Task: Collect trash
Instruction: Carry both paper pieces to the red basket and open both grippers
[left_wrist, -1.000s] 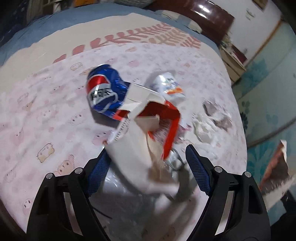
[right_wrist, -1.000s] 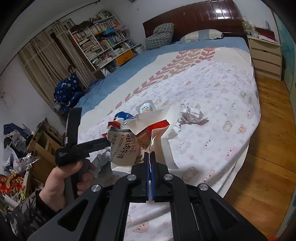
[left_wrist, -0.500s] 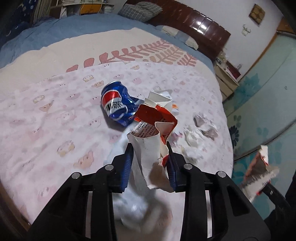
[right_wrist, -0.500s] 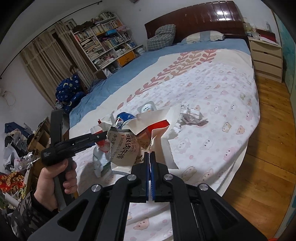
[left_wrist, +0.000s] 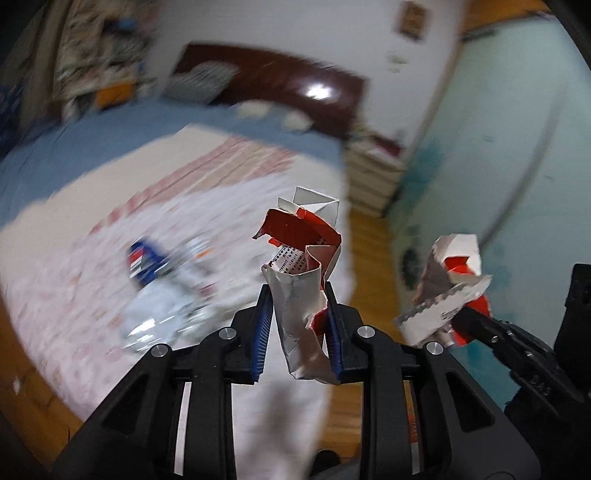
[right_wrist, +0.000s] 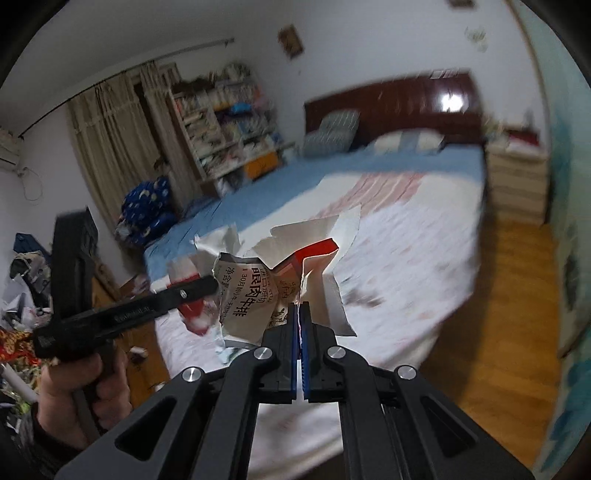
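My left gripper (left_wrist: 296, 295) holds a crumpled red-and-white carton piece (left_wrist: 299, 254) in the air above the bed; its jaws are closing and the blue pads press on both sides of it. My right gripper (right_wrist: 299, 308) is shut on a torn white carton sheet with printed text (right_wrist: 247, 295). The left wrist view shows that right gripper (left_wrist: 458, 317) at the right with its torn sheet (left_wrist: 447, 280). In the right wrist view the left gripper (right_wrist: 207, 284) is at the left, in a hand (right_wrist: 85, 387). A blue can (left_wrist: 142, 262) lies blurred on the bed.
A clear plastic wrapper (left_wrist: 159, 314) lies on the patterned bed sheet (left_wrist: 66, 295) near the can. Wooden floor (right_wrist: 509, 295) runs along the right side of the bed. A nightstand (right_wrist: 517, 184) and a dark headboard (right_wrist: 388, 103) stand behind, with a full bookshelf (right_wrist: 229, 122) at the left.
The left jaws closed on the carton piece and lifted it off the bed. Both grippers rose and tilted up, so the room now shows. The can and wrappers stayed on the bed.
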